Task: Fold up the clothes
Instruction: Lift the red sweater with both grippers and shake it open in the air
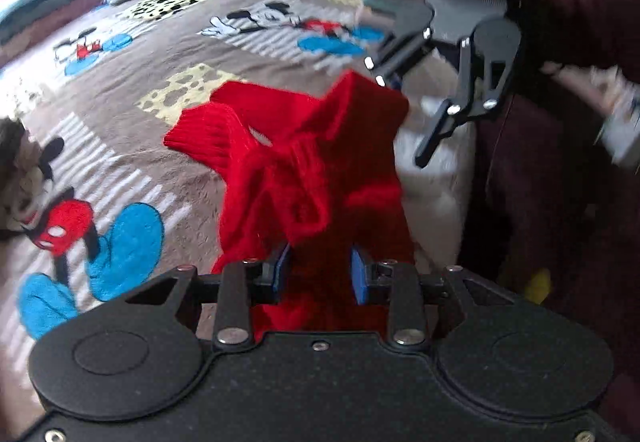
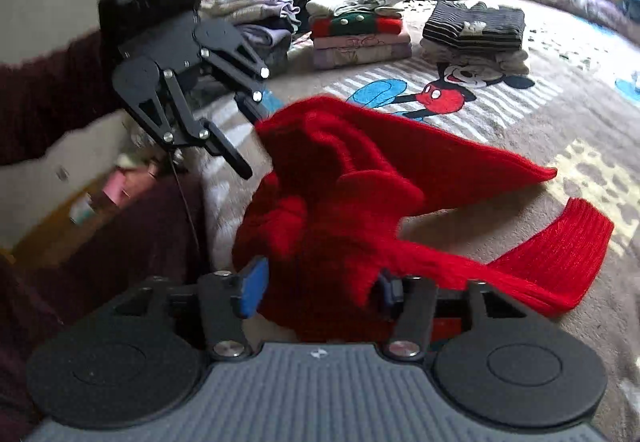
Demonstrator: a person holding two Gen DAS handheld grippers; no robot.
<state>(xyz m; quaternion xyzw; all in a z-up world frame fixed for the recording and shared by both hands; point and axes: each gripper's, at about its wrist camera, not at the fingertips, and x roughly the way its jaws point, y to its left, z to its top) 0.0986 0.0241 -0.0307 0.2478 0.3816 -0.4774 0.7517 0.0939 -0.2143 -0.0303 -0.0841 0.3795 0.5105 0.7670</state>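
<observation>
The red knitted sweater (image 2: 360, 178) lies bunched on the grey cartoon-print blanket (image 1: 132, 90), lifted at the near edge, one ribbed sleeve (image 2: 560, 254) trailing flat to the right in the right wrist view. The left gripper (image 1: 320, 270) has its blue pads (image 1: 359, 274) spread, with sweater fabric lying between them; whether they bite the cloth cannot be told. The right gripper (image 2: 316, 286) likewise stands with fingers apart around a fold of the knit (grip not confirmed). Each gripper's far finger is hidden behind the raised fabric in the other's view. Far across the blanket stand stacks of folded clothes (image 2: 360, 30).
</observation>
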